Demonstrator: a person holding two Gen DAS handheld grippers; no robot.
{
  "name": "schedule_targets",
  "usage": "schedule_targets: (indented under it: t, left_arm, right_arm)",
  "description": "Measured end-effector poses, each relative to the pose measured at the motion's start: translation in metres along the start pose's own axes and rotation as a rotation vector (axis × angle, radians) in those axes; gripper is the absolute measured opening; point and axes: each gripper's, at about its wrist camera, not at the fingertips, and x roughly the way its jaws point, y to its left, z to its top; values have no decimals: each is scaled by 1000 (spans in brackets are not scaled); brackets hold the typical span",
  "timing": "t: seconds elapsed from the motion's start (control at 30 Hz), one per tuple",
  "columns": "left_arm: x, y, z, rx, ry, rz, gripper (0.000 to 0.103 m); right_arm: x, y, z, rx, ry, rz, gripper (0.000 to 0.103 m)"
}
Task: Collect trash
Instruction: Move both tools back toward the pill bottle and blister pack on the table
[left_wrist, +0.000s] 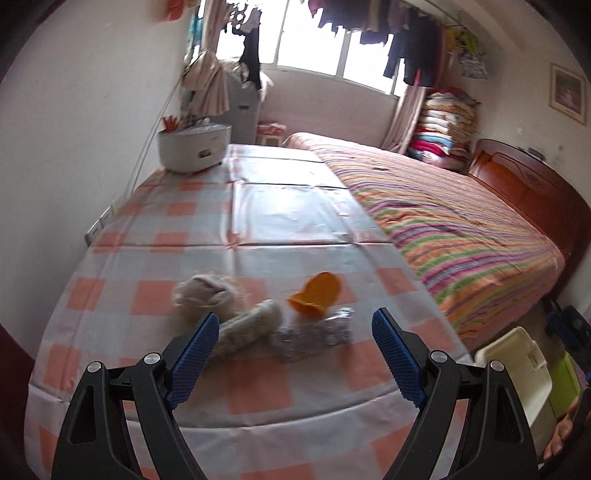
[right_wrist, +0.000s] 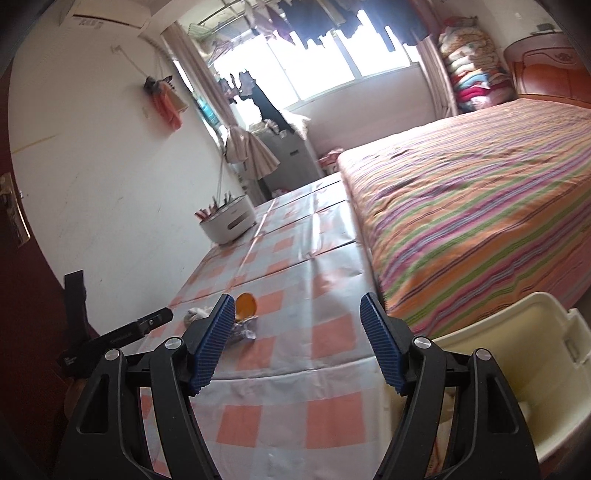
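On the checked tablecloth lie a crumpled tissue, a clear wrapped roll, a crinkled clear wrapper and an orange peel. My left gripper is open just above the wrapper and roll, holding nothing. My right gripper is open and empty above the table's near right part. In the right wrist view the peel, wrapper and tissue lie to the left of my left finger. A cream bin stands right of the table; it also shows in the left wrist view.
A white round container with items in it stands at the table's far left by the wall. A bed with a striped cover adjoins the table's right side. The other gripper's black body shows at the left.
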Motion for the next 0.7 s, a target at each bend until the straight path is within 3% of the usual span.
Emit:
schedule_targets:
  t: [0.13,0.47,0.7]
  left_arm:
    - [11,33,3,-24,41,6,82]
    - [23,48,5,-15,156,-167,82]
    - [43,49,3,45,228,-174,82]
  right_arm:
    - [14,18,-4,-35,29,30,69]
    - [30,20,-8,-36,72,58,69]
    - [35,19,-7,-5,89,88,69]
